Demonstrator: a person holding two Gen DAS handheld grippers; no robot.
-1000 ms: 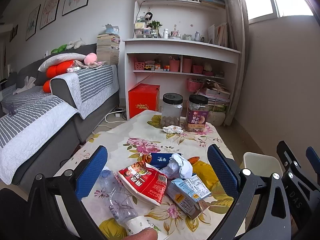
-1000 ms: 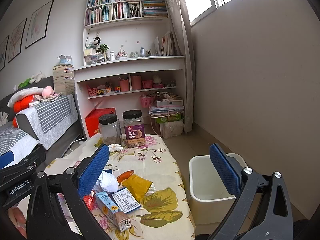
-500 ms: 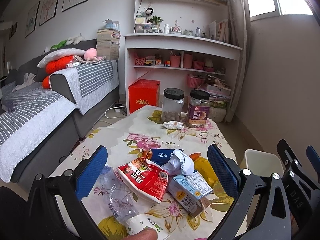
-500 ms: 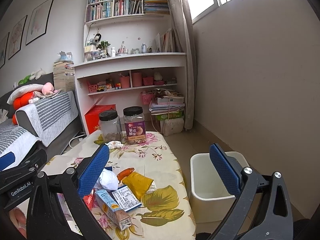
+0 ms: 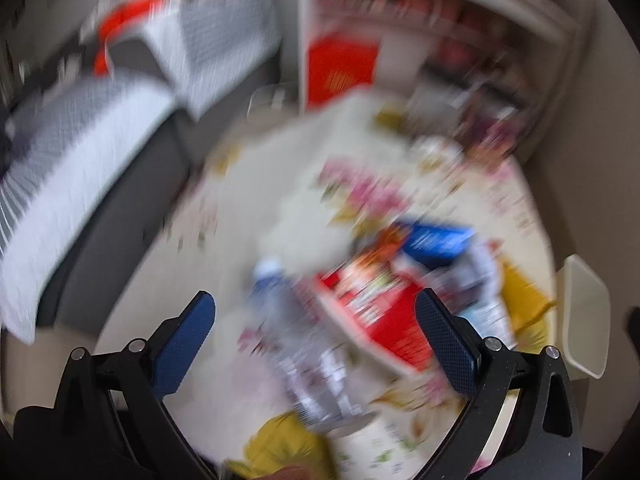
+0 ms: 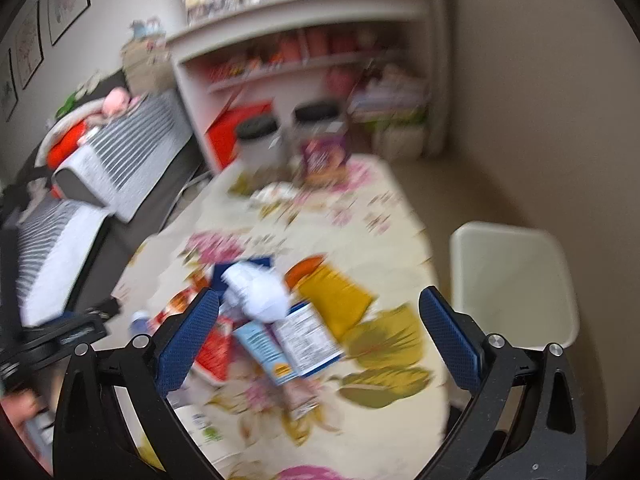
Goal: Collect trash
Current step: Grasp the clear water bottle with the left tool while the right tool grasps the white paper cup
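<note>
Only the right view shows the white bin (image 6: 516, 280) whole, beyond the table edge (image 6: 424, 240); both the left gripper (image 5: 316, 344) and right gripper (image 6: 320, 340) are spread, holding nothing.

Each gripper, left gripper (image 5: 316, 344) and right gripper (image 6: 318, 340), has black angular arms with round silver screws and triangular cut-outs, tipped with blue, finely dimpled pads (image 6: 448, 336). A strip of bare skin (image 6: 16, 410) shows at the right view's lower left edge.
</note>
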